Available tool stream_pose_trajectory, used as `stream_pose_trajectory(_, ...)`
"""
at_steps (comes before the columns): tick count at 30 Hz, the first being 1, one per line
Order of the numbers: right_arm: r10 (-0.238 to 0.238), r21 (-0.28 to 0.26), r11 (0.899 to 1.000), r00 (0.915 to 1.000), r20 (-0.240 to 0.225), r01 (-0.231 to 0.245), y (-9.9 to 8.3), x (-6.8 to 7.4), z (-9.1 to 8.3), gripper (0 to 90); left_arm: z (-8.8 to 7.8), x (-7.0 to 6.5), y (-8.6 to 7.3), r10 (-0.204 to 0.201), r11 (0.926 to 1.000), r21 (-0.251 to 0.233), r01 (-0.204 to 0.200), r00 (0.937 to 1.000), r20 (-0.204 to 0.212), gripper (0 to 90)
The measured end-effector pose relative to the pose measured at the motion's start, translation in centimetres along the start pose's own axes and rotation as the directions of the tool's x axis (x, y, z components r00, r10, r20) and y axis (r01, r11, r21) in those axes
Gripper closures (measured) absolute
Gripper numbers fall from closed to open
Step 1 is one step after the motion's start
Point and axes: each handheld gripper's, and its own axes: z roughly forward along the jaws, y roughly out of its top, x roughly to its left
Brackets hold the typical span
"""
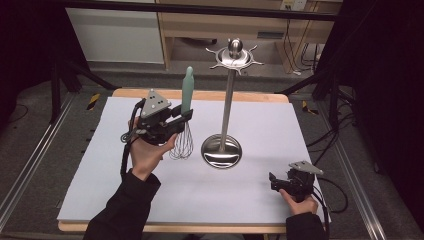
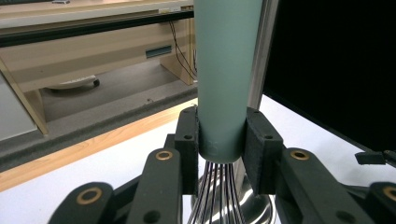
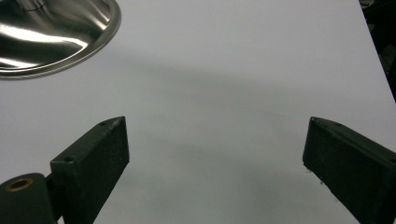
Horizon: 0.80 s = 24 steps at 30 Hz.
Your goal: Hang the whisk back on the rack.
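whisk (image 1: 185, 120) centre-left of the high view, upright, wires hanging just over the table (image 1: 260, 200) | light, smooth handle likely slippery, wires springy; best held low on the handle | left hand-held gripper (image 2: 222, 140) clenched there | right hand-held gripper (image 3: 215, 154) released, lower right | utensil stand (image 1: 226, 120) just right of whisk, hooks overhead

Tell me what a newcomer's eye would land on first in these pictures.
First, the tall steel stand at the middle of the white table, its round base gleaming and its top ringed with hooks. Next, the whisk just left of it, held upright by the left gripper, whose fingers clamp the bottom of its pale green handle. The right gripper rests open near the table's front right corner.
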Motion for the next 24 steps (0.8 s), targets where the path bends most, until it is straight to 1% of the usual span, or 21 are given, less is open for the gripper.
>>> stream_pose_trajectory(3, 0.001, 0.001, 1.0, 1.0, 0.002, -0.001, 0.0, 0.0, 0.0, 7.6, 0.3, -0.2, 0.3, 0.008, 1.0, -0.004, -0.008, 1.0, -0.005, 68.9)
stream_pose_trajectory(10, 0.01, 0.002, 1.0, 0.9999, -0.001, -0.01, 0.0, 0.0, 0.0, 7.6, 1.1, -0.5, 0.8, 0.007, 1.0, -0.001, -0.007, 0.9998, -0.018, 68.9)
stream_pose_trajectory(14, 0.005, 0.0, 1.0, 1.0, -0.001, -0.005, 0.0, 0.0, 0.0, 7.6, 1.4, -0.7, 1.2, 0.007, 1.0, -0.006, -0.007, 0.9998, -0.021, 68.9)
stream_pose_trajectory(20, 0.008, 0.0, 1.0, 1.0, -0.005, -0.008, 0.0, 0.0, 0.0, 7.6, 1.8, -1.2, 1.6, 0.02, 0.9998, -0.002, -0.021, 0.9995, -0.023, 68.9)
stream_pose_trajectory(21, 0.008, 0.0, 1.0, 1.0, -0.005, -0.008, 0.0, 0.0, -0.1, 7.6, 1.9, -1.3, 1.6, 0.022, 0.9998, 0.0, -0.022, 0.9993, -0.029, 68.9)
stream_pose_trajectory(24, 0.012, -0.001, 1.0, 0.9999, -0.007, -0.012, 0.0, 0.0, -0.1, 7.6, 2.1, -1.2, 1.8, 0.016, 0.9999, -0.002, -0.016, 0.9994, -0.03, 68.9)
